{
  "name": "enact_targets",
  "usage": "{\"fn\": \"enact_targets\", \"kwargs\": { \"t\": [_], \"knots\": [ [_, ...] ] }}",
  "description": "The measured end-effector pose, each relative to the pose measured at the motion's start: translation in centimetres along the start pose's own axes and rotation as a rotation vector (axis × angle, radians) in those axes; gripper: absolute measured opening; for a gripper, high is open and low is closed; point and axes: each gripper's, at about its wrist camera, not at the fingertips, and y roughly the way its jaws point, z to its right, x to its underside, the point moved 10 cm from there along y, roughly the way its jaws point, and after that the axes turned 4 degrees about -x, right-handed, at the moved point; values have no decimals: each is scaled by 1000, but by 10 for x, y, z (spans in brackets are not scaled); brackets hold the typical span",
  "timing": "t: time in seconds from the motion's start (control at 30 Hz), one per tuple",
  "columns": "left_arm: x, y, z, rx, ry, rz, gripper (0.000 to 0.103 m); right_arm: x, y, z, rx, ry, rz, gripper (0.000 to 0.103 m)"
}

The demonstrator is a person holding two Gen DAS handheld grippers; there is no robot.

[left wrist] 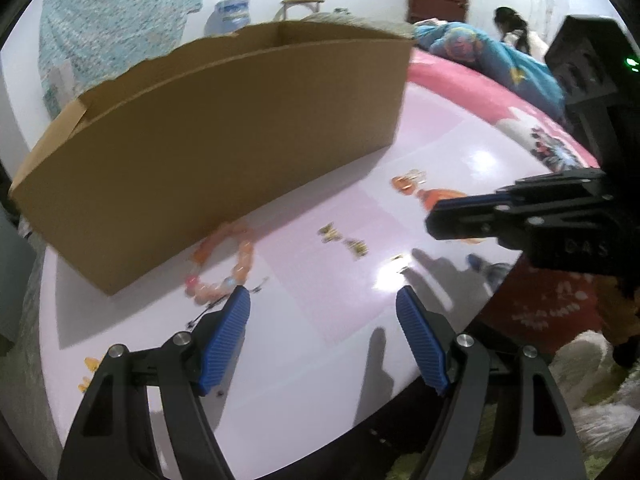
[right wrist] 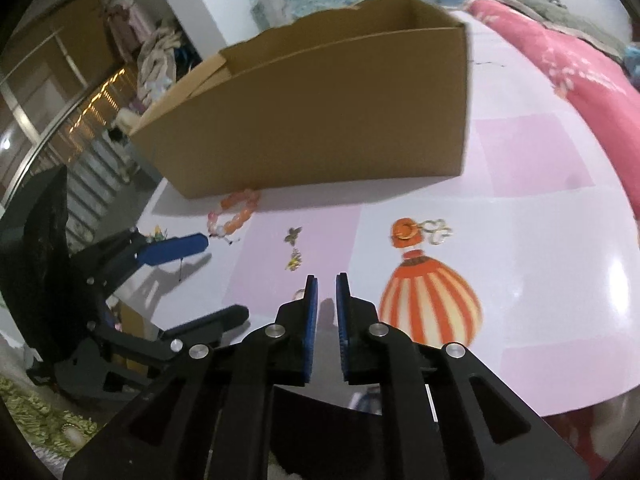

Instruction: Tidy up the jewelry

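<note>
The left gripper (left wrist: 323,294) tilts steeply down, its two blue-padded fingers (left wrist: 224,336) spread wide apart with nothing between them. In the right wrist view it enters from about 9 o'clock, blue pad uppermost. The right gripper (right wrist: 327,280) also slants downward, its jaws standing only a narrow slit apart and empty, pads not touching. In the left wrist view it reaches in from 3 o'clock, fingers pointing toward 9 o'clock
</note>
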Motion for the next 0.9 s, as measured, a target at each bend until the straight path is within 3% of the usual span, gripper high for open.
{"fn": "enact_targets", "kwargs": {
  "t": [0.13,0.37,0.63,0.77,0.9],
  "knots": [
    [-7,2,25,68,55,4,56,2,-9,15,6,53,21,12],
    [-13,22,54,89,95,-37,31,5,-13,23,-8,91,42,12],
    [-18,28,53,38,111,-51,22,7,-18,29,-21,82,52,12],
    [-17,28,54,41,127,-60,10,5,-19,32,-26,84,62,12],
    [-17,27,54,39,134,-57,10,4,-19,34,-28,82,64,12]
  ]
}}
